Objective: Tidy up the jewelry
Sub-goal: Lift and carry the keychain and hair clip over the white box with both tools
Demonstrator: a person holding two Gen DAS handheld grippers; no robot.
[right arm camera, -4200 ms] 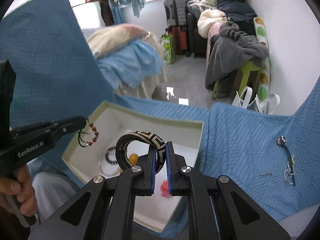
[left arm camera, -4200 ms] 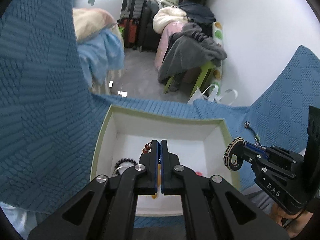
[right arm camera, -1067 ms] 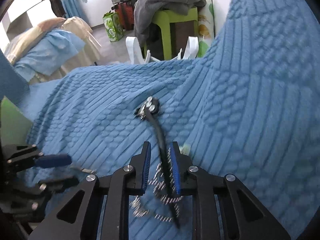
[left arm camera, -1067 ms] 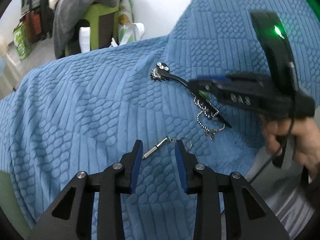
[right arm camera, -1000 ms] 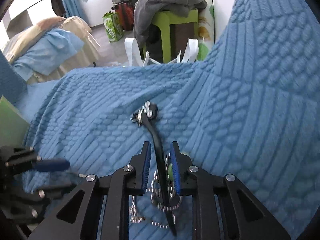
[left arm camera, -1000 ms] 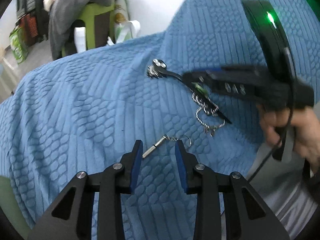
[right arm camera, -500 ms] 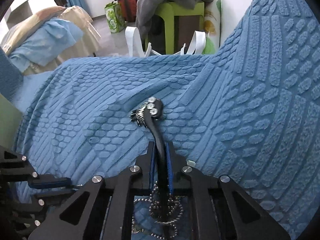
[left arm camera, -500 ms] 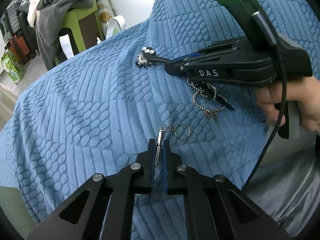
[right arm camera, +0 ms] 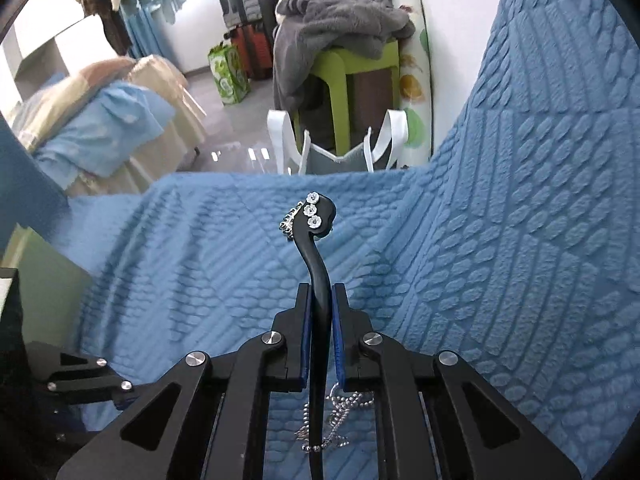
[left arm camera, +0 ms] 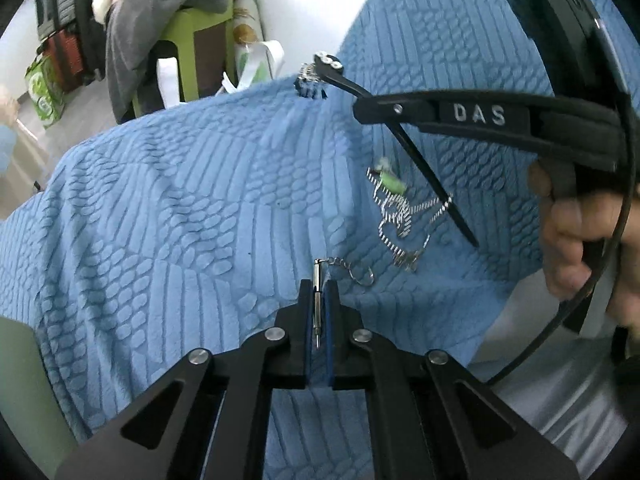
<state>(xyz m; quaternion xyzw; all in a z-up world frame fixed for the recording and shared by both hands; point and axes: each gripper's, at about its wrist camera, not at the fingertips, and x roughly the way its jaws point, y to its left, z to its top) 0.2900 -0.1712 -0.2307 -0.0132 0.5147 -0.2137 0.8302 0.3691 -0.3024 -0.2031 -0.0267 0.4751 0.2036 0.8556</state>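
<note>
A slim silver pendant (left arm camera: 317, 298) on a short chain with a small ring (left arm camera: 362, 273) stands pinched between the blue pads of the left gripper (left arm camera: 319, 294), its ring end dangling just above the blue quilted blanket (left arm camera: 180, 208); a black curved hair stick (right arm camera: 319, 264) with three white flowers at its head is clamped in the right gripper (right arm camera: 321, 300), silver bead chains (right arm camera: 332, 420) hanging from it below the jaws, a green bead among them; a hand (left arm camera: 580, 240) grips the right tool's handle; the blanket's raised rib pattern covers the whole surface; beyond its edge lie a glossy grey floor (right arm camera: 236, 136), a green stool (right arm camera: 352, 84) draped in grey clothes, suitcases, a white bag and a white wall
</note>
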